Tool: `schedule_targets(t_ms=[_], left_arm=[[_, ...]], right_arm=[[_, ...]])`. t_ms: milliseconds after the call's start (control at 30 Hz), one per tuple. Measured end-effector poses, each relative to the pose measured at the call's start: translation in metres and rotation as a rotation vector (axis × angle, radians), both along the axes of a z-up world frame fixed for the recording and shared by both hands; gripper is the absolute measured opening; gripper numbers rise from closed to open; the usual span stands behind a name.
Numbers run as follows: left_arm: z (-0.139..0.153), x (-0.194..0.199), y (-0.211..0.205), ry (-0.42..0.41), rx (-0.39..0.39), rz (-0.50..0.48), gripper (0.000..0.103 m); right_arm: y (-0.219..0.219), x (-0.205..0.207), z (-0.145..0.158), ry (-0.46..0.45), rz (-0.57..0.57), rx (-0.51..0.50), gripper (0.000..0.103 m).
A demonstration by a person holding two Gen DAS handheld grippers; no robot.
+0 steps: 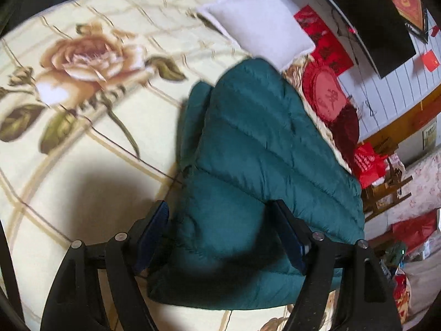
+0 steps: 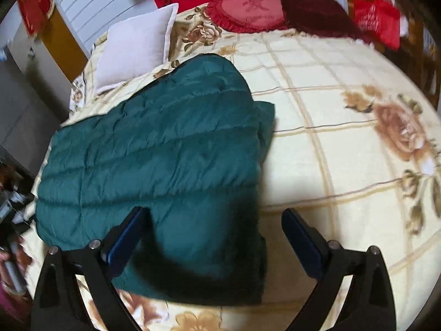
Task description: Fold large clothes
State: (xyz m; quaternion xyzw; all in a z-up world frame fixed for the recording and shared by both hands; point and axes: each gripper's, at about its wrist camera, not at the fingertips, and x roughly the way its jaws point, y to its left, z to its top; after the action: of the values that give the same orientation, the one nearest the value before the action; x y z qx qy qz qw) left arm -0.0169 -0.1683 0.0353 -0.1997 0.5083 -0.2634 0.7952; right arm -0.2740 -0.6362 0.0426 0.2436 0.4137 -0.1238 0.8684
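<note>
A dark green quilted puffer jacket [image 1: 256, 149] lies folded on a cream bedspread with rose prints [image 1: 82, 143]. My left gripper [image 1: 220, 231] is open and hovers above the jacket's near end, holding nothing. In the right wrist view the same jacket [image 2: 154, 149] lies left of centre on the bedspread [image 2: 330, 143]. My right gripper [image 2: 215, 234] is open above the jacket's near right corner, and empty. Both views are blurred by motion.
A white pillow [image 2: 135, 47] lies at the head of the bed beside a red round cushion [image 2: 248, 8] and a dark red cushion [image 2: 314, 11]. A dark screen [image 1: 363, 19] hangs on the wall. Red bags [image 1: 369, 162] and clutter stand beside the bed.
</note>
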Motion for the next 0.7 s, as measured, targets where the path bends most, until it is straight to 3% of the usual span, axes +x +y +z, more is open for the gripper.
schedule_targets(t_ms=[267, 533, 633, 700], left_arm=[[-0.014, 0.008, -0.018, 0.026, -0.014, -0.033, 0.103], [-0.015, 0.009, -0.03, 0.023, -0.009, -0.024, 0.103], [-0.007, 0.006, -0.031, 0.0, -0.023, -0.07, 0.079], [0.004, 0.0, -0.029, -0.042, -0.024, -0.082, 0.06]], right_arm=[[-0.011, 0.032, -0.019, -0.03, 0.093, 0.13, 0.103], [-0.005, 0.048, -0.029, -0.025, 0.091, 0.151, 0.103], [-0.002, 0.044, -0.027, -0.038, 0.092, 0.162, 0.096], [0.003, 0.036, -0.019, -0.054, 0.1, 0.141, 0.079]])
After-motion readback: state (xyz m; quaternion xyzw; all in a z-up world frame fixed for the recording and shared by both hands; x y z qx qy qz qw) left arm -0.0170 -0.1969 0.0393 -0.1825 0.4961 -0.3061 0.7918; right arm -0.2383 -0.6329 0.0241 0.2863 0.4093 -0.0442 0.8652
